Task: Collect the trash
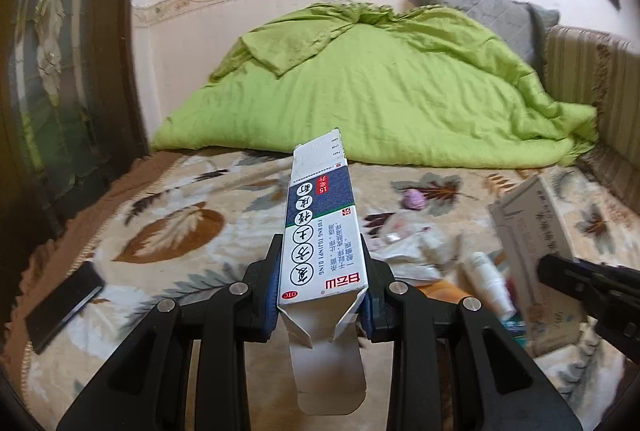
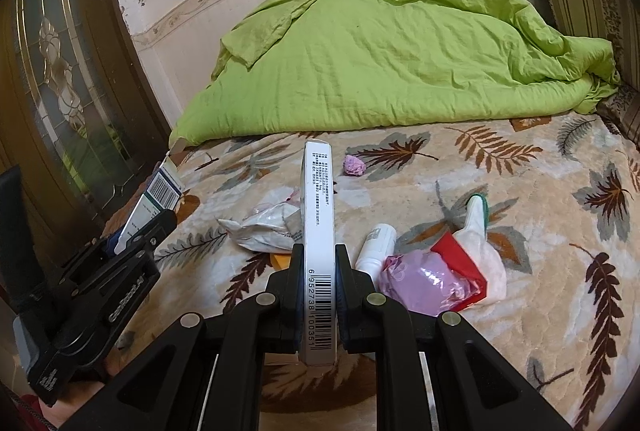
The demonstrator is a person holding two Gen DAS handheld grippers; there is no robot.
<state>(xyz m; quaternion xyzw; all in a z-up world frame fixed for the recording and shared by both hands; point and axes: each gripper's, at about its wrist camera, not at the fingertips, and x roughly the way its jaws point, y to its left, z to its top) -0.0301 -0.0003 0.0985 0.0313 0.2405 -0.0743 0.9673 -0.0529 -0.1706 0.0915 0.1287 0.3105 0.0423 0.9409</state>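
Held: my left gripper (image 1: 322, 295) clenched on blue carton (image 1: 320, 231); right gripper (image 2: 318, 295) clenched on white box (image 2: 318, 231), long axes pointing far. Remaining: litter pile (image 2: 432, 271) lies near right, closer my right hand

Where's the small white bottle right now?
Right wrist view: the white bottle lies on the leaf-pattern blanket, just right of the right tongs, beside the purple wrapper.

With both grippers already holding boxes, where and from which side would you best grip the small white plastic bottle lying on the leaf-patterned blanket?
Grip the small white plastic bottle across its round body, coming from above. It lies on its side on the leaf-patterned blanket, crowded by the pink plastic bag on one side, so the body's upper part is freest. First empty a gripper.
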